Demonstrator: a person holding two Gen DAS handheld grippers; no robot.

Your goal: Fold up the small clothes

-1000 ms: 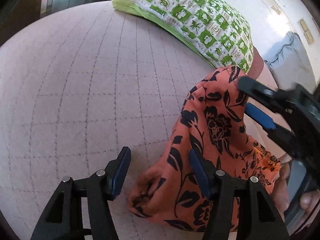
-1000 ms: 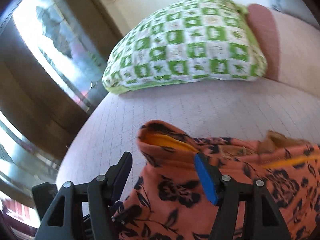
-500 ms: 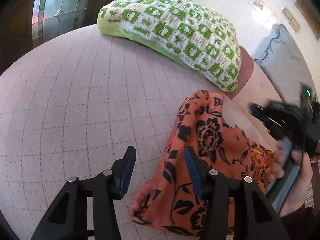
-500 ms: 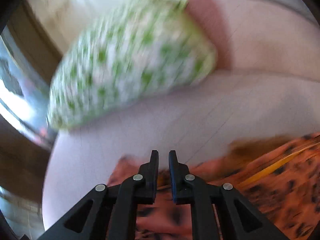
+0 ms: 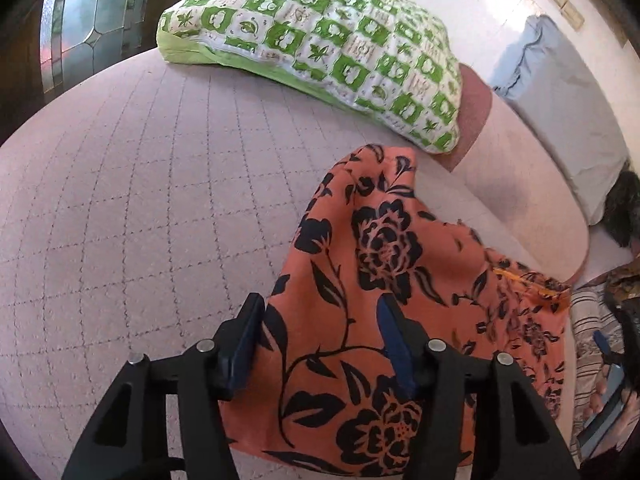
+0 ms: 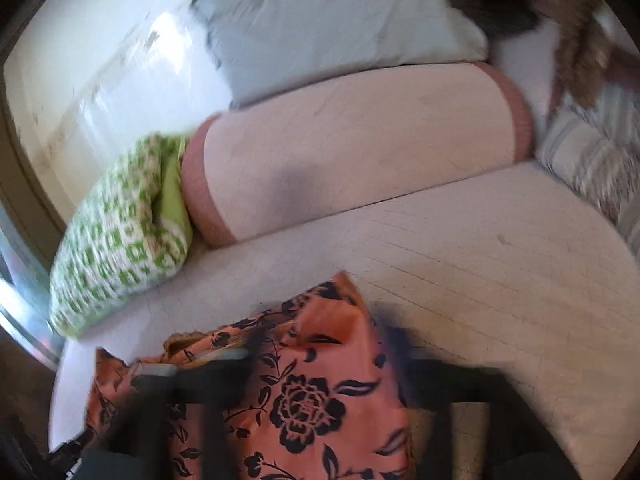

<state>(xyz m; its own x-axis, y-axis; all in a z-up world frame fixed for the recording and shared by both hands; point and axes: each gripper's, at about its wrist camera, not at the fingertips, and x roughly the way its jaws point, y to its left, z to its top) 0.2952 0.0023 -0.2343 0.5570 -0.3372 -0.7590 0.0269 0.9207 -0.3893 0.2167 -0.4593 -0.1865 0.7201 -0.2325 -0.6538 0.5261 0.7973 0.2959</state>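
An orange garment with black flowers [image 5: 384, 264] lies crumpled on the pink quilted bed [image 5: 160, 208]. My left gripper [image 5: 320, 322] hovers over its near end. The jaws are opening; one pad is at the cloth's left edge and the other is above the fabric, neither pinching it. In the blurred right wrist view, my right gripper [image 6: 322, 354] stands wide, its jaws still opening, with the garment [image 6: 316, 392] below and between the fingers but not gripped. In the left wrist view, the right gripper [image 5: 614, 364] and the hand holding it sit at the far right edge.
A green-and-white patterned pillow [image 5: 320, 48] lies at the back of the bed, next to a pink bolster [image 6: 360, 152]. Behind them are a grey pillow [image 6: 328, 24] and a pale wall. Striped cloth [image 6: 592, 152] lies at the right. A window [image 5: 80, 28] is at the left.
My right gripper went from half open to shut to wide open while swinging far to the right off the garment's upper edge. The left gripper shifted over the garment's near end.
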